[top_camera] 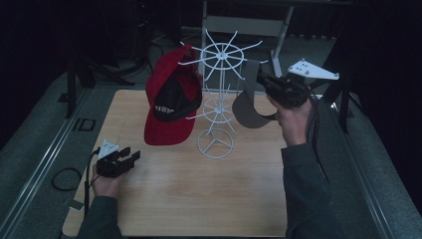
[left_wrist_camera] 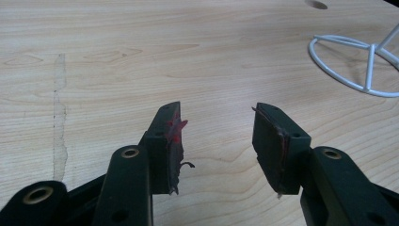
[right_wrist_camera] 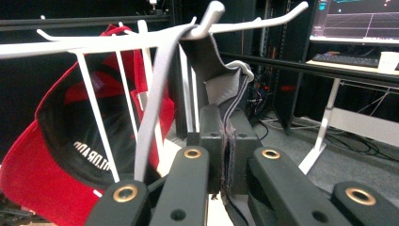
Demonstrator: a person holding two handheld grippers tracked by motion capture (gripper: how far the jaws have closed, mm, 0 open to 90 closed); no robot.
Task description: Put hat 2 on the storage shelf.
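Note:
A white wire hat rack (top_camera: 219, 52) stands at the middle back of the wooden table (top_camera: 199, 194). A red cap (top_camera: 171, 99) hangs on its left side. My right gripper (top_camera: 261, 79), held up at the rack's right, is shut on a grey visor cap (top_camera: 249, 112). In the right gripper view the jaws (right_wrist_camera: 228, 141) pinch the grey fabric (right_wrist_camera: 214, 61), whose band lies over a rack hook (right_wrist_camera: 207, 21), with the red cap (right_wrist_camera: 47, 165) behind at left. My left gripper (top_camera: 130, 155) rests low over the table's front left, open and holding nothing (left_wrist_camera: 216, 136).
The rack's round wire base (top_camera: 215, 144) sits on the table, also at the far right of the left gripper view (left_wrist_camera: 362, 66). A cable loop (top_camera: 64, 178) lies on the floor at left. A monitor (right_wrist_camera: 357, 19) and a desk frame (top_camera: 244, 25) stand behind.

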